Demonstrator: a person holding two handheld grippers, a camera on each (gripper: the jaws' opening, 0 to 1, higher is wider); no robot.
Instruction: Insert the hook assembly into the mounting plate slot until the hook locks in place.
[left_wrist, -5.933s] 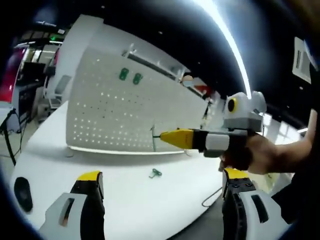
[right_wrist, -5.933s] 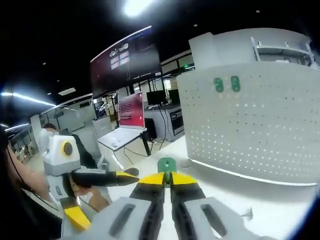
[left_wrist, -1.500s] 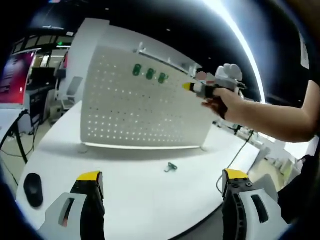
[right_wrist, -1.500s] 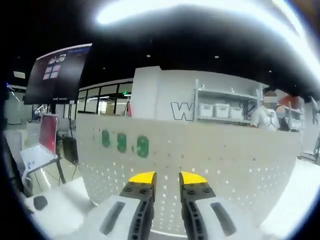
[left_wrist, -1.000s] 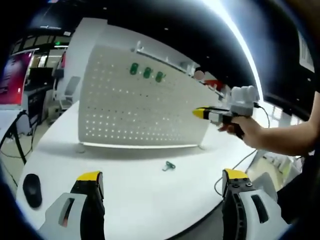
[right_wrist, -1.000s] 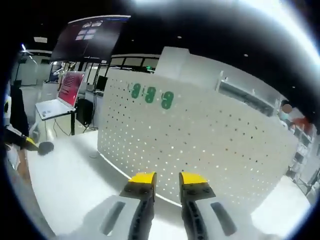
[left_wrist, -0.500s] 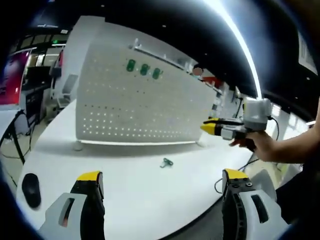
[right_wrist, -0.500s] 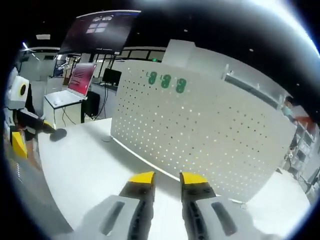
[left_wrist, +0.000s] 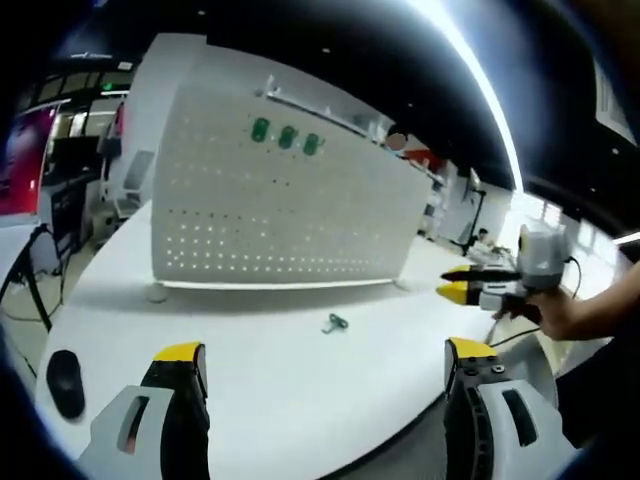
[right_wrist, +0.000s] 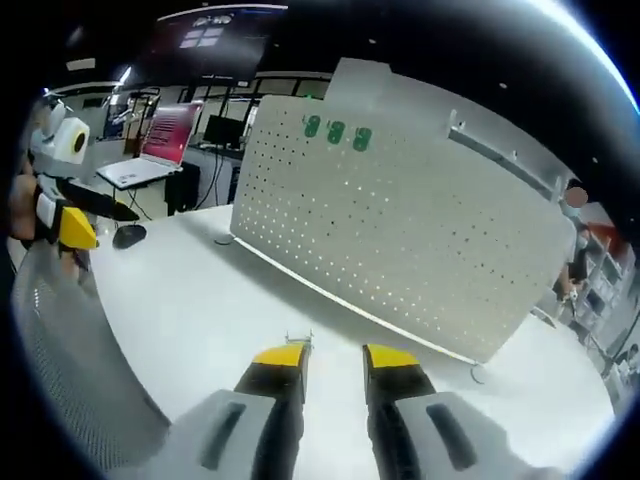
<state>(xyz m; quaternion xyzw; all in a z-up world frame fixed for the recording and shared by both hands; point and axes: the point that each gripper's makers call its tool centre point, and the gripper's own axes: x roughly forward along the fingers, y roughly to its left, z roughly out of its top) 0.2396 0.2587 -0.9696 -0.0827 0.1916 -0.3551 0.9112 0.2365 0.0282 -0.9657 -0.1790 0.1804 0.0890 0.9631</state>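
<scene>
Tongs: left wide open, right narrow gap, both empty.

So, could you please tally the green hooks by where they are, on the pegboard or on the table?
Green hooks on the pegboard: 3
Green hooks on the table: 1
Total: 4

The loose hook on the surface is too small to make out; 3 pegboard hooks blur.
</scene>
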